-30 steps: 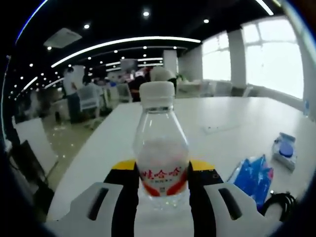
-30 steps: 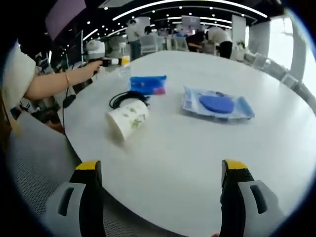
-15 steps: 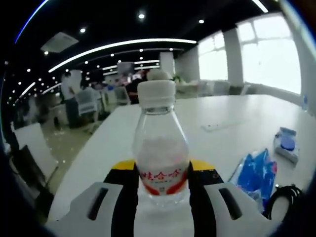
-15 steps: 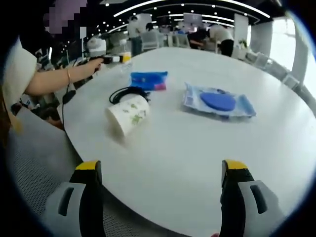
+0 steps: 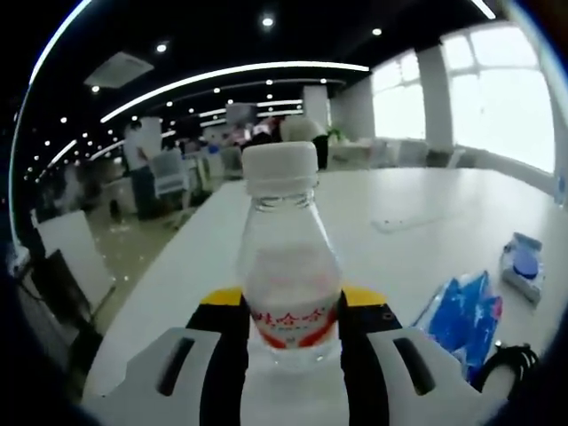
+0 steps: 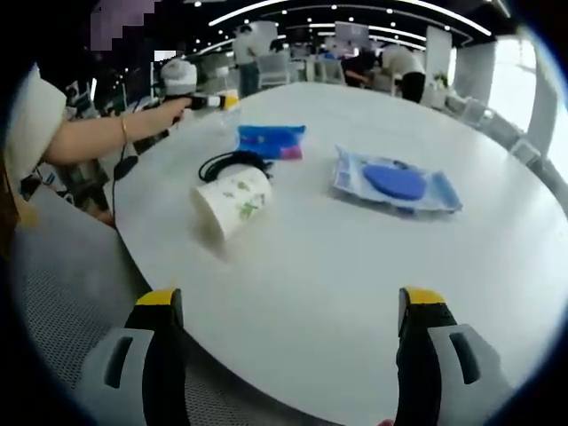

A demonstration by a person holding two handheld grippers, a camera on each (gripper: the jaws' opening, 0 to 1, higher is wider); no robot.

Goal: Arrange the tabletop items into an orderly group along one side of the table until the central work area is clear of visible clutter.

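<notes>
The big white round table (image 6: 355,293) takes up most of the right gripper view, w/ a grey floor at its near edge. It also shows in the left gripper view (image 5: 417,200), running off toward bright windows and a room w/ ceiling lights.

Next biggest is the flat blue packet (image 6: 394,184), a clear-edged pack w/ a dark blue round part on top. It lies flat on the table, well apart from the right gripper. In the left gripper view it is small, at the far right (image 5: 524,264).

The paper cup (image 6: 227,204) is white w/ green leaf marks. It lies on its side, open end toward the near table edge. A black cable (image 6: 229,164) is coiled just behind it, touching or almost touching the cup. Just past the cable lies a small blue pouch (image 6: 271,140). In the left gripper view the pouch (image 5: 461,318) is at lower right w/ the cable (image 5: 501,364) beside it.

The water bottle (image 5: 288,271) is clear, w/ a white cap and a red and white label. It stands upright btwn the jaws of the left gripper (image 5: 291,359), which are closed tight on its lower part.

The right gripper (image 6: 288,346) has its jaws spread wide, nothing btwn them, over the near part of the table.

A person's arm (image 6: 106,138) reaches in from the left in the right gripper view, w/ a thin band at the wrist.
</notes>
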